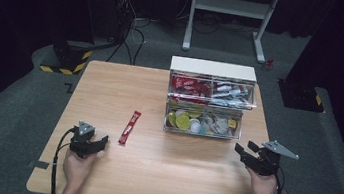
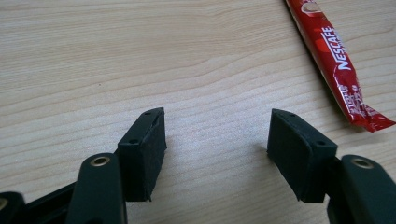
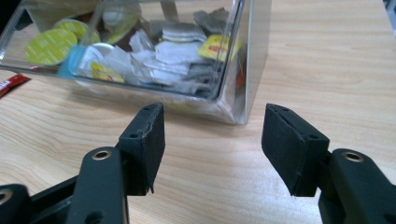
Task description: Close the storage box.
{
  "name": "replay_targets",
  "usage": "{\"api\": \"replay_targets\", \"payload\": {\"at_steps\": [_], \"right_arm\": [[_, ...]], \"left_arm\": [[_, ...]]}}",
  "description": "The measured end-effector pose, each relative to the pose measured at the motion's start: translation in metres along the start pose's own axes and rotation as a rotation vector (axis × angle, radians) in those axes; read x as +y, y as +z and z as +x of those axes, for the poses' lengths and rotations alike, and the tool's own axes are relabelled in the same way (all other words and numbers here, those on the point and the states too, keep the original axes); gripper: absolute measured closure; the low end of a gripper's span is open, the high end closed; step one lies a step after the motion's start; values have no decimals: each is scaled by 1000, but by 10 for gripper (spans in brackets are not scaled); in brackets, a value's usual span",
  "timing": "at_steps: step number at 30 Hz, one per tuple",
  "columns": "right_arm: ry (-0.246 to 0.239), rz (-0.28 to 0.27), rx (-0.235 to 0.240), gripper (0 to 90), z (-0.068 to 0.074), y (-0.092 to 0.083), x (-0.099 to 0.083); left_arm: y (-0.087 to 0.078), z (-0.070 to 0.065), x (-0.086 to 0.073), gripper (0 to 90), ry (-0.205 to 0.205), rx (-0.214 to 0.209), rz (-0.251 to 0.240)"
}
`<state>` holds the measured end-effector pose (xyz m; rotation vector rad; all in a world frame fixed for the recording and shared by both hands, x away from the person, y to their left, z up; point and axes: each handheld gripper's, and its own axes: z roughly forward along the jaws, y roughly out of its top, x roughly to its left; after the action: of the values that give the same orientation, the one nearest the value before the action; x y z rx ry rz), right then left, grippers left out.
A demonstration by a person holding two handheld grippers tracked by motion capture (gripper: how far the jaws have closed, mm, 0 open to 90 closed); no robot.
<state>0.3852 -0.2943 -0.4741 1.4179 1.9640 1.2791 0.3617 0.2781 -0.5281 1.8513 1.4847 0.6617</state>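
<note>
A light wooden table (image 1: 113, 180) carries a red sachet (image 1: 129, 127) and a clear two-tier organiser (image 1: 210, 99).

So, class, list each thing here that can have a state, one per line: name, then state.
left gripper: open, nothing between its pads.
right gripper: open, holding nothing.
red coffee stick: lying flat on the table, sealed.
clear organiser: both drawers stand out from the white case, full of sachets and pods.
</note>
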Motion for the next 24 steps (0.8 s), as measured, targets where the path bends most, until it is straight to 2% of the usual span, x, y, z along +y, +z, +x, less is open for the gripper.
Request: {"api": "replay_targets", "payload": {"at_steps": [10, 24], "right_arm": [[19, 48, -32, 403, -3, 16, -15], [-30, 106, -83, 405, -2, 34, -20]], "left_arm": [[0, 0, 0, 373, 0, -2, 2], [0, 0, 0, 372, -2, -1, -1]]}}
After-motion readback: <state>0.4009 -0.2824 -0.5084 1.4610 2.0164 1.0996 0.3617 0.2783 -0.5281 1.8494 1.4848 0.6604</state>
